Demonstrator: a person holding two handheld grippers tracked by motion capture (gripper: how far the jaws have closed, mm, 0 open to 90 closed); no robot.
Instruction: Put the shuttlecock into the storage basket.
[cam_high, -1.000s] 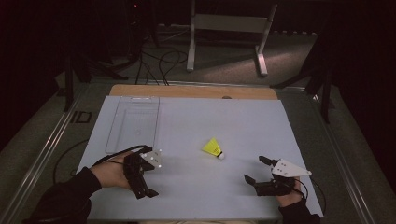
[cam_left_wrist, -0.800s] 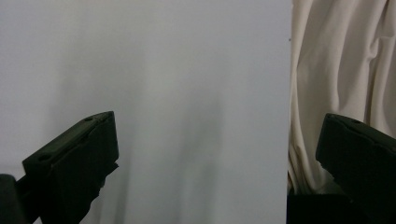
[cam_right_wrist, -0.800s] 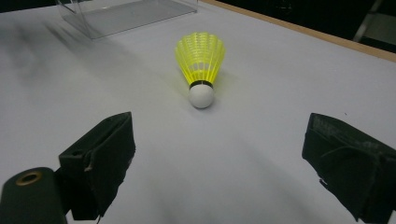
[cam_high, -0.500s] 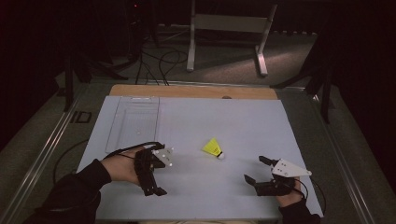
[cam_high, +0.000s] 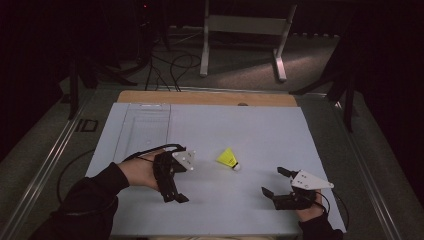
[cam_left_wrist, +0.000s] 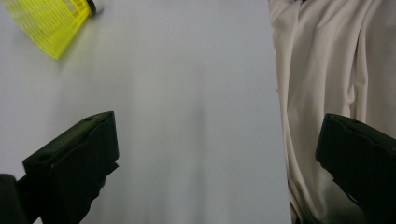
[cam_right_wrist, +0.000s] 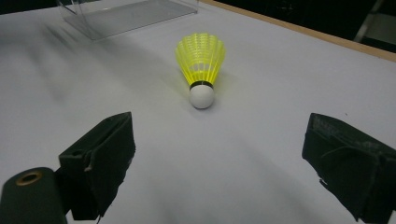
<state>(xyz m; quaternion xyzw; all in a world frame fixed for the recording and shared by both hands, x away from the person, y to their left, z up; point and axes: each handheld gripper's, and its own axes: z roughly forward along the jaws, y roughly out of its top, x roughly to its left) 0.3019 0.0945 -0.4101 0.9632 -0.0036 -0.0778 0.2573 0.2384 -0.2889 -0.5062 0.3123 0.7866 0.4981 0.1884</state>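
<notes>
A yellow shuttlecock (cam_high: 228, 159) with a white cork tip lies on its side near the middle of the white table (cam_high: 250, 130). My left gripper (cam_high: 173, 194) is left of it, jaws wide open and turned toward the table's front edge. In the left gripper view the shuttlecock (cam_left_wrist: 46, 23) sits at the top left, beyond the empty left gripper (cam_left_wrist: 217, 154). My right gripper (cam_high: 273, 181) rests near the front right, open. In the right gripper view the shuttlecock (cam_right_wrist: 201, 60) lies straight ahead with its cork toward the empty right gripper (cam_right_wrist: 219, 149).
A clear plastic box (cam_high: 145, 125) stands at the back left of the table, its corner (cam_right_wrist: 126, 14) seen past the shuttlecock. A wooden strip (cam_high: 205, 97) edges the far side, with a metal stand (cam_high: 245, 25) on the floor behind. Pale cloth (cam_left_wrist: 327, 70) hangs at the front edge.
My left gripper has slid right, closer to the shuttlecock. The right gripper and the shuttlecock have stayed put.
</notes>
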